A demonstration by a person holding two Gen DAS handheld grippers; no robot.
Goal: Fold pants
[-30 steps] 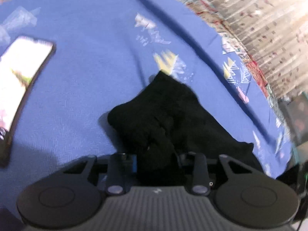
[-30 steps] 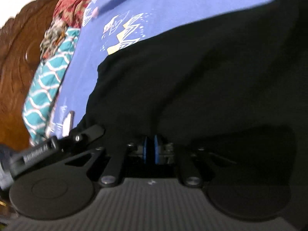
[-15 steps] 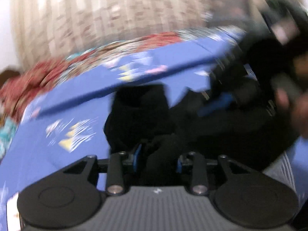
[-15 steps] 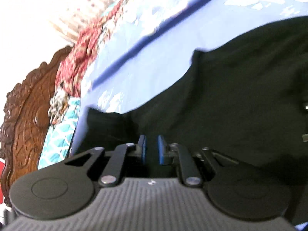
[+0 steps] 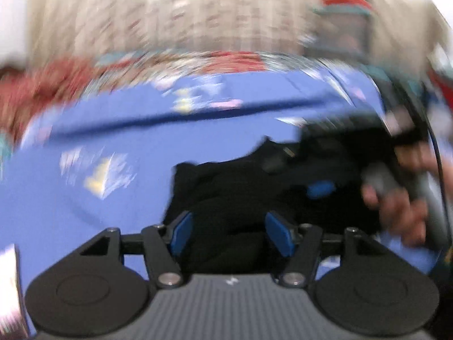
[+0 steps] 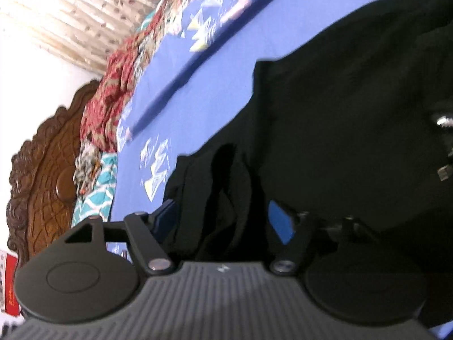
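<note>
Both claws stand released: the left gripper point(image 5: 229, 233) and the right gripper point(image 6: 223, 221) each have their blue pads spread, with the soft black fabric pants point(image 6: 339, 119) bunched between and ahead of the fingers on the blue patterned bedsheet point(image 5: 85, 198). A fold looks just laid down; next likely calls for regrasping an edge. Motion blur hides the seams, and the garment's far end is cut off.

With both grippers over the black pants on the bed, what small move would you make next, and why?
Probably draw both grippers back. The left gripper and right gripper show open jaws with the black pants bunched loosely between them on the blue sheet, apparently released.
</note>
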